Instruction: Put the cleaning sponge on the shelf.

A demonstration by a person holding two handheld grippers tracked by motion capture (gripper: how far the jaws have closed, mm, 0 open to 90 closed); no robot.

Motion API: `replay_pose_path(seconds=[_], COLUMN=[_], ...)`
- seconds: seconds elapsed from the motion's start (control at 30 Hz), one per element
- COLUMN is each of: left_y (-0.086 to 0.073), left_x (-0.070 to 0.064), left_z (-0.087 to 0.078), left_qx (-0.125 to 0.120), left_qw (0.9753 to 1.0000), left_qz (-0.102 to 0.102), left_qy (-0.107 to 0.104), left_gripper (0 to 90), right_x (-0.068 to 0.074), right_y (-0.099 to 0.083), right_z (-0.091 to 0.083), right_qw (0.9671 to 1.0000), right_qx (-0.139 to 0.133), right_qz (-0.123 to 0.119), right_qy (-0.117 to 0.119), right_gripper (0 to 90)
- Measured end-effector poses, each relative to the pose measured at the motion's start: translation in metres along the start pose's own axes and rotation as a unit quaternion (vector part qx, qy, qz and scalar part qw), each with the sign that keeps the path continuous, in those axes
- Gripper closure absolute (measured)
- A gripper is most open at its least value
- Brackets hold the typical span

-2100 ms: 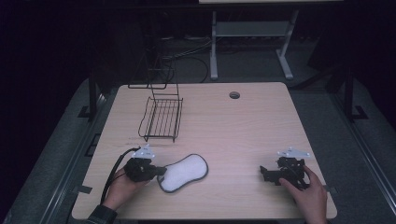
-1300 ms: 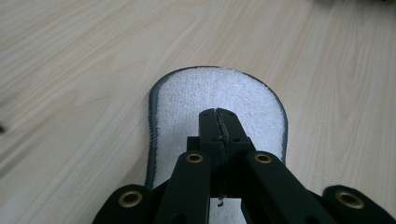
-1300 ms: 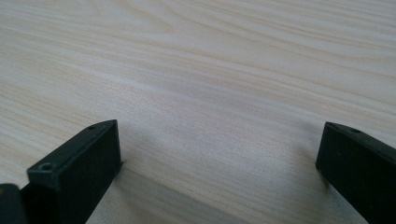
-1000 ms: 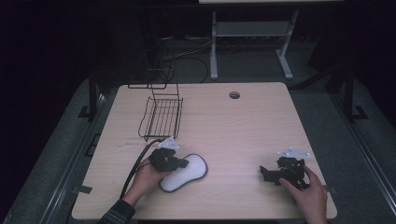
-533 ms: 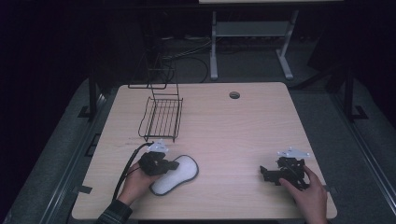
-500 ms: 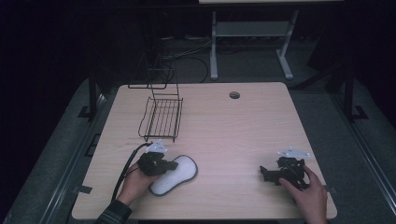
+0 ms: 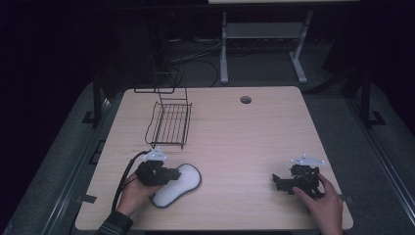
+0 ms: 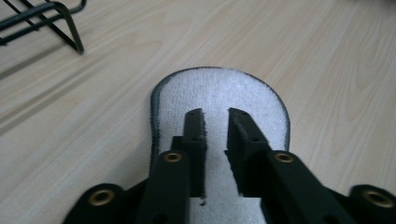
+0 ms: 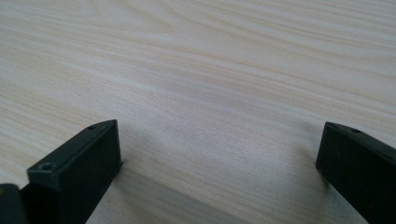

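Observation:
A white, sole-shaped pad with a dark rim [image 7: 185, 182] lies flat on the wooden table [image 7: 235, 137] near its front left. My left gripper [image 7: 172, 175] rests on the pad's near half. In the left gripper view, the jaws are drawn almost together at the left gripper [image 8: 215, 114], a thin strip of the pad [image 8: 219, 86] pinched between them. At the front right a hand holds my right gripper [image 7: 276, 182] low on the bare wood. The right gripper view has the right gripper [image 9: 219, 135] wide open with nothing in it.
A black wire rack [image 7: 169, 122] stands at the back left, just beyond the pad, and its corner [image 8: 42, 18] appears in the left gripper view. A round cable hole [image 7: 245, 100] sits near the table's far edge. Dark floor and a metal stand lie behind.
My left gripper reached onto the pad, then drew back toward the front left, and the pad slid and turned with it. The right gripper stayed where it was.

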State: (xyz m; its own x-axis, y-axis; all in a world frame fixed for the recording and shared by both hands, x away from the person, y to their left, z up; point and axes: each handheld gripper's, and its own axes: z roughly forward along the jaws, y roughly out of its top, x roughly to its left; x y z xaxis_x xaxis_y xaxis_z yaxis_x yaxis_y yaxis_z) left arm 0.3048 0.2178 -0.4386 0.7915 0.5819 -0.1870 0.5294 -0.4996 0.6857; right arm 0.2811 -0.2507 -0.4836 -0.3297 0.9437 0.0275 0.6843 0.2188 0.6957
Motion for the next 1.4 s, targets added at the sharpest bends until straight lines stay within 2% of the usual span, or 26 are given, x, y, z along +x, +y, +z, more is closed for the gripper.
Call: replay_pose_path(seconds=[0.17, 0.4, 0.57, 0.7, 0.83, 0.97, 1.13, 1.4], left_y=[-0.001, -0.006, -0.010, -0.011, -0.011, -0.013, -0.014, -0.014], left_x=[0.003, 0.007, 0.009, 0.008, 0.007, 0.005, 0.003, 0.001], left_z=[-0.008, -0.014, -0.011, -0.006, -0.002, 0.003, 0.007, 0.011], left_qx=[-0.007, -0.010, -0.002, 0.005, 0.008, 0.021, 0.032, 0.043], left_qw=[0.9999, 0.9999, 0.9999, 0.9999, 0.9999, 0.9997, 0.9993, 0.9988], left_qz=[-0.009, -0.004, -0.011, -0.006, -0.002, 0.003, 0.017, 0.023], left_qy=[-0.005, 0.008, 0.006, 0.008, 0.007, 0.008, 0.009, 0.012], left_gripper=[59.1, 39.6, 27.4, 21.0, 17.7, 15.2, 14.8, 14.5], right_x=[0.000, 0.000, 0.000, 0.000, 0.000, 0.000, 0.000, 0.000], right_y=[0.000, 0.000, 0.000, 0.000, 0.000, 0.000, 0.000, 0.000], right_z=[0.000, 0.000, 0.000, 0.000, 0.000, 0.000, 0.000, 0.000], right_qw=[1.0000, 1.0000, 1.0000, 1.0000, 1.0000, 1.0000, 1.0000, 1.0000], right_qx=[0.000, 0.000, 0.000, 0.000, 0.000, 0.000, 0.000, 0.000], right_qz=[0.000, 0.000, 0.000, 0.000, 0.000, 0.000, 0.000, 0.000], right_qy=[0.000, 0.000, 0.000, 0.000, 0.000, 0.000, 0.000, 0.000], right_gripper=[0.0, 0.0, 0.0, 0.0, 0.0, 0.0, 0.0, 0.0])
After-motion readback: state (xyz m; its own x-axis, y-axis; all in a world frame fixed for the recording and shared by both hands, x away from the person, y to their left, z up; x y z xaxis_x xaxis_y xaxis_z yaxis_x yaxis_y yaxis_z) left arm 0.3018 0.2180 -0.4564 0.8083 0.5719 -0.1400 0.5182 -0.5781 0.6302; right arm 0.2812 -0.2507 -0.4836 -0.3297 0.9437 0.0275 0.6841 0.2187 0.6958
